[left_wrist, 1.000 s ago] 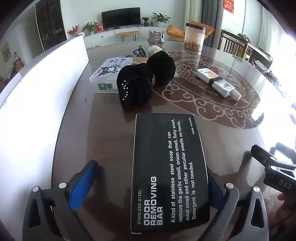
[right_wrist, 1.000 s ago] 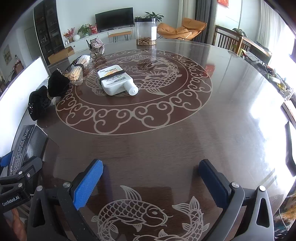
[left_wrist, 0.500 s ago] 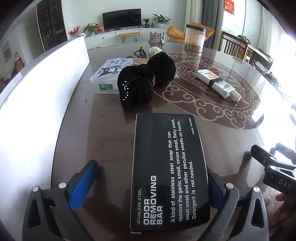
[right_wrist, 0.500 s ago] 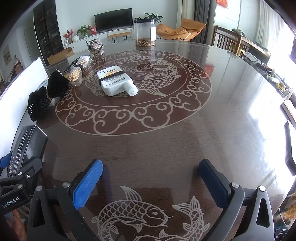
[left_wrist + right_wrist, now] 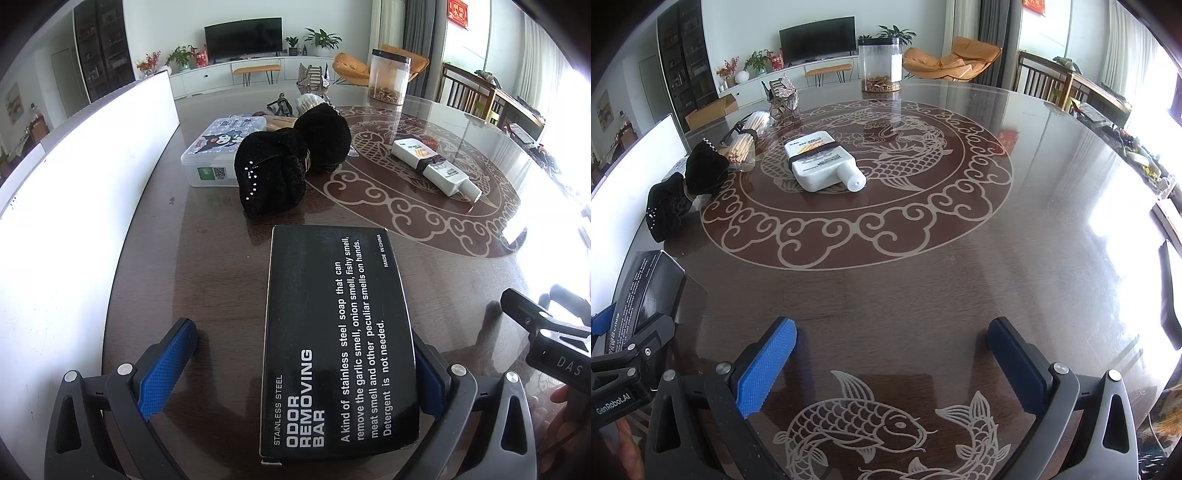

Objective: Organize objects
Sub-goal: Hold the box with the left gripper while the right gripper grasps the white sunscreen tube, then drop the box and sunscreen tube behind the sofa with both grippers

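Left tongs (image 5: 299, 363) spread wide, black box (image 5: 332, 332) between — right pad touching, right tongs (image 5: 892, 363) wide, empty

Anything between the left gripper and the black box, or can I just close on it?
Nothing visible. The black box already lies between the open fingers of the left gripper: its right side sits against the right pad, and only bare table shows in the gap to the left pad.

A round dark wooden table (image 5: 1015, 258) with pale carved fish and cloud scrolls carries a black box (image 5: 338, 332), two black fabric bundles (image 5: 273, 173), a clear lidded case (image 5: 218, 147), a white bottle (image 5: 822, 160) lying flat, bundled chopsticks (image 5: 742, 149) and a clear jar (image 5: 880, 62).
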